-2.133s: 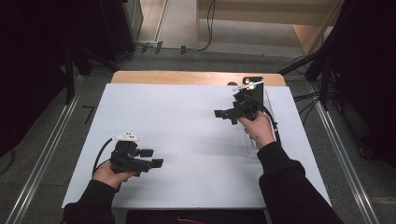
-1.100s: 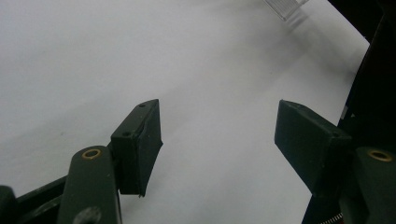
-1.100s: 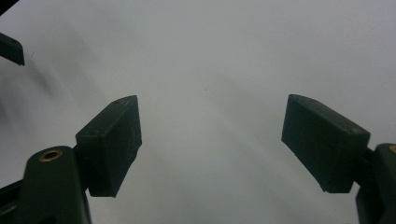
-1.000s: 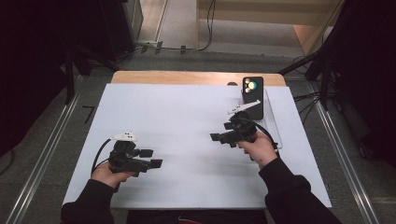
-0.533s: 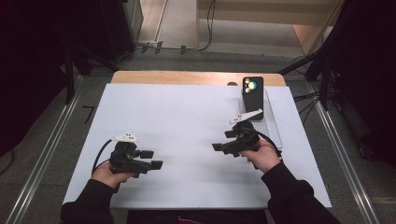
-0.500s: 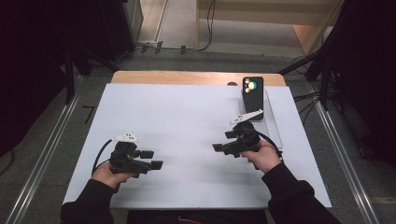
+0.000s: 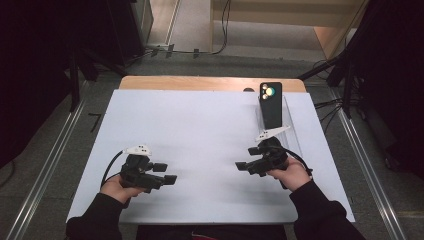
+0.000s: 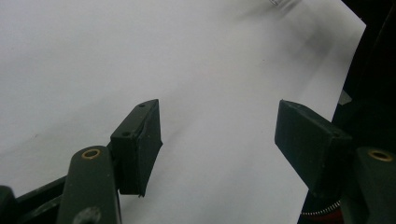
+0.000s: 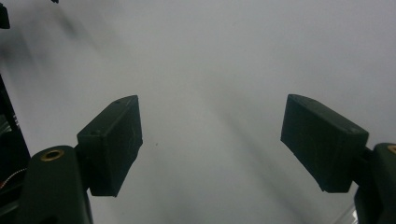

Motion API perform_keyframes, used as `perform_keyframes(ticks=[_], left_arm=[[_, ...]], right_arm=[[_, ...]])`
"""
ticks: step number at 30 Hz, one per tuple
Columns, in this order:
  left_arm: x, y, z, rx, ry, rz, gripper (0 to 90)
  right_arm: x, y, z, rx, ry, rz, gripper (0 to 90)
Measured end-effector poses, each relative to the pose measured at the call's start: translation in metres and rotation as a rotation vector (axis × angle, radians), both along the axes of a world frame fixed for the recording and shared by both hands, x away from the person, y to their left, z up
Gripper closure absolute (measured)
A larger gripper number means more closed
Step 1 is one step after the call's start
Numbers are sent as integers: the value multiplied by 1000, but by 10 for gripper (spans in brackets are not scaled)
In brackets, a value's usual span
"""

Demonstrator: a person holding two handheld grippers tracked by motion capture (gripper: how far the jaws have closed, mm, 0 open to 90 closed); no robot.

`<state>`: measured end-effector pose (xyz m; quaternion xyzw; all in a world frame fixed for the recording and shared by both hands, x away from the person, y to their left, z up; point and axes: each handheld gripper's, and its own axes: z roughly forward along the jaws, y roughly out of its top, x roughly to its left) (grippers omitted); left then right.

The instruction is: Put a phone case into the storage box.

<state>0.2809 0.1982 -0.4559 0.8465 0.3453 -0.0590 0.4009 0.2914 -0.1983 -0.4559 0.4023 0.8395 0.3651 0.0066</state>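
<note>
While the phone (image 7: 271,106) is standing upright in a clear stand (image 7: 287,131) at the far right of the white table (image 7: 200,130), it is leaning back with its camera lenses facing the high view. Judging by its look, it is a stiff, smooth slab, fairly light but slippery on its glossy back and breakable if dropped, so gripping it across the two long edges, around mid-height, seems the safest hold. Just in front of the phone, on the near side, the right hand-held gripper (image 7: 243,166) is hovering over the table with its jaws standing apart and nothing between them; in the right gripper view (image 9: 210,144) bare table is showing between the pads. Well away from the phone, toward the near left corner, the left hand-held gripper (image 7: 167,173) is resting low with its jaws likewise parted and empty (image 8: 217,140).
</note>
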Motion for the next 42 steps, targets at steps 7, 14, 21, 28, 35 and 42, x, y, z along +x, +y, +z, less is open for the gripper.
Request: perform_keyframes(ticks=[7,14,21,28,35,42], left_arm=[[-2,0,-1,5,-2,-5,315],[-4,2,-2,6,-2,-6,315],[-5,4,-3,8,1,0,315],[-6,5,-4,8,0,0,315],[-8,7,-4,8,-2,0,315],[-9,8,-4,12,2,2,315]], right_arm=[[-7,-7,-4,-7,10,5,188],[-15,-16,-6,-7,22,6,188],[-24,-26,-8,-7,34,7,190],[-33,-33,-12,-33,36,8,189],[-37,-41,-14,-35,43,5,189],[-39,-48,-17,-32,72,14,189]])
